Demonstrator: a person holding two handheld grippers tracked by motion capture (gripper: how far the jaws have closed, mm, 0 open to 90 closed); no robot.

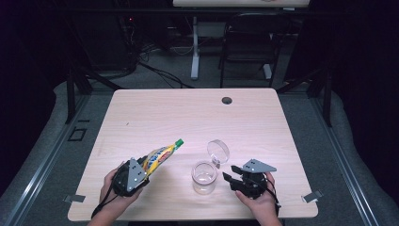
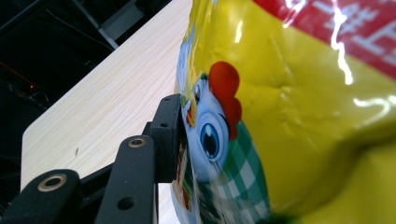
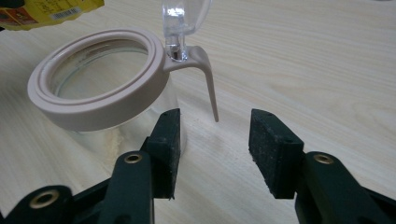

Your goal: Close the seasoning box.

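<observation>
Nearest me in the high view, my left gripper (image 1: 136,173) sits at about seven o'clock on the table (image 1: 155,113), its jaws pinching the bottom of a yellow snack pouch (image 1: 162,154) that tilts up toward one o'clock, green top end highest. My right gripper (image 1: 234,177) rests at five o'clock, jaws spread with nothing between them, just to the right of the glass jar (image 1: 204,177). The jar stands between the two grippers, a little beyond them, and its clear hinged lid (image 1: 218,151) is tipped back open at the jar's one o'clock side. I judge the opening step done and the filling step in hand: the next move calls for carrying the pouch over the jar mouth and tipping it, though I cannot tell whether the pouch top is cut open. The left gripper view gives what the high view cannot: the cartoon chicken print (image 2: 212,130) on the pouch and one jaw pad (image 2: 168,137) pressed flat to the foil. The right gripper view shows the jar's beige collar ring (image 3: 100,105), the latch tab (image 3: 208,84) hanging at its side clear of both pads, and the near pad (image 3: 169,144) just beside the glass wall, whether touching I cannot tell.
</observation>
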